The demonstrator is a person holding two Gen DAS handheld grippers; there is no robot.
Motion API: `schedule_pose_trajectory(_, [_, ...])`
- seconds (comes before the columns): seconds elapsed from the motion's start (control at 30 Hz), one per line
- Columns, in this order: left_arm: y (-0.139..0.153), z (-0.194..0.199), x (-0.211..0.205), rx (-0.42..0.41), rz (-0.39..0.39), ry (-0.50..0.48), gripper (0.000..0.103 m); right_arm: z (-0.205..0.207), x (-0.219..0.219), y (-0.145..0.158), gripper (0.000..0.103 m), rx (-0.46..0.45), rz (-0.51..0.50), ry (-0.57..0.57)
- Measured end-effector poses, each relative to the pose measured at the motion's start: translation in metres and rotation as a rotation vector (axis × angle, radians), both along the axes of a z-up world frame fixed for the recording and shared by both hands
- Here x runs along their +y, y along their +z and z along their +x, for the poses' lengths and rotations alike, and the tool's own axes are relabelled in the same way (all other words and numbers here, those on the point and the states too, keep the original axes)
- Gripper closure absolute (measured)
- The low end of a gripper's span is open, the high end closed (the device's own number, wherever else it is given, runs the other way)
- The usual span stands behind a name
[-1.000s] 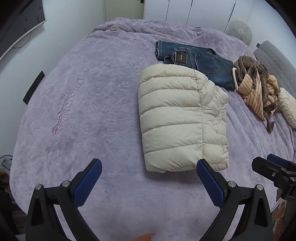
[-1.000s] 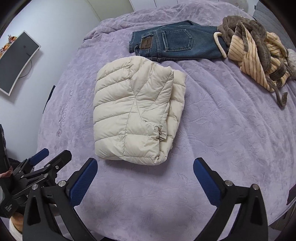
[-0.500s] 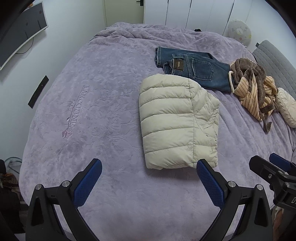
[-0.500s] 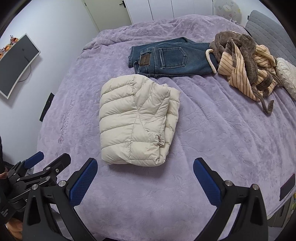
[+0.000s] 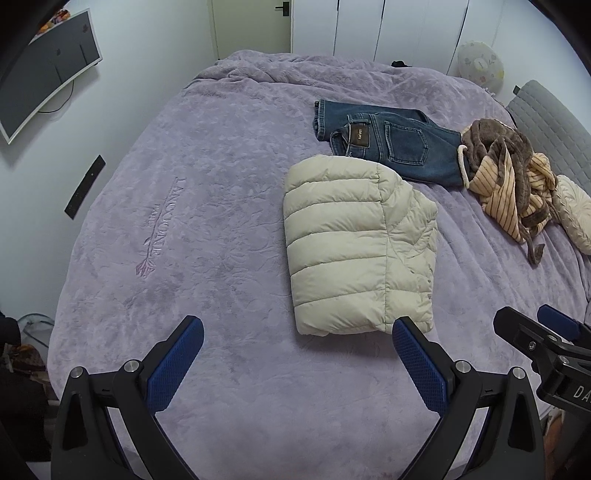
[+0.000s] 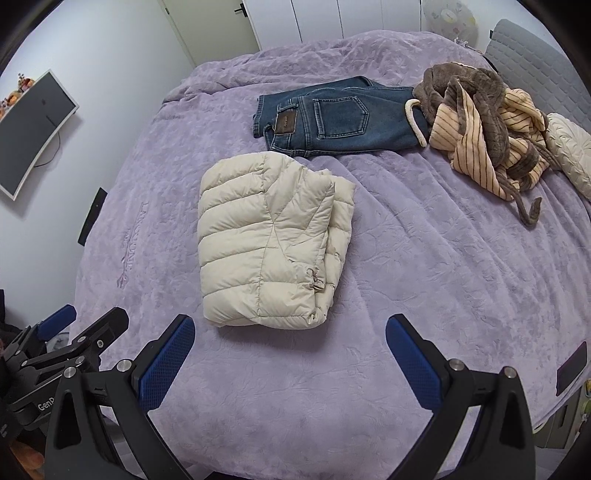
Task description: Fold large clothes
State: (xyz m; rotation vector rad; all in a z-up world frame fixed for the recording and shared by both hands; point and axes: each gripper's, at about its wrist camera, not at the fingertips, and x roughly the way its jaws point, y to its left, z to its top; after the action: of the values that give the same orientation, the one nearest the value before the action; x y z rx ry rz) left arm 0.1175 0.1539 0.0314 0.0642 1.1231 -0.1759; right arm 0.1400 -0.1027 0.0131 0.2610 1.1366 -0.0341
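Note:
A cream puffer jacket (image 5: 354, 247) (image 6: 269, 240) lies folded into a thick rectangle on the purple bedspread (image 5: 207, 221) (image 6: 424, 258). Behind it rest folded blue jeans (image 5: 391, 144) (image 6: 332, 118). A crumpled brown and striped garment (image 5: 509, 177) (image 6: 480, 122) is heaped to the right of the jeans. My left gripper (image 5: 297, 360) hovers open over the near edge of the bed, short of the jacket, holding nothing. My right gripper (image 6: 290, 356) is open too, just in front of the jacket. Each gripper shows at the other view's edge.
A cream cushion (image 5: 572, 218) (image 6: 570, 151) sits at the bed's right side by a grey headboard (image 5: 546, 118). A monitor (image 5: 44, 70) hangs on the left wall. White wardrobe doors (image 5: 388, 29) stand behind the bed. Dark clutter (image 5: 18, 362) lies on the floor at the left.
Both grippers have pulled back and risen from the bed, so the jacket looks smaller and farther away. The clothes have not moved.

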Motion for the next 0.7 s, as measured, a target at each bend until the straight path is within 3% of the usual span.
schedule_pose_trajectory(0.7, [-0.0027,0.0001,0.0030,0.002,0.014,0.005,0.001,-0.0020,0.0004,-0.0008,0.000,0.004,-0.002,-0.006])
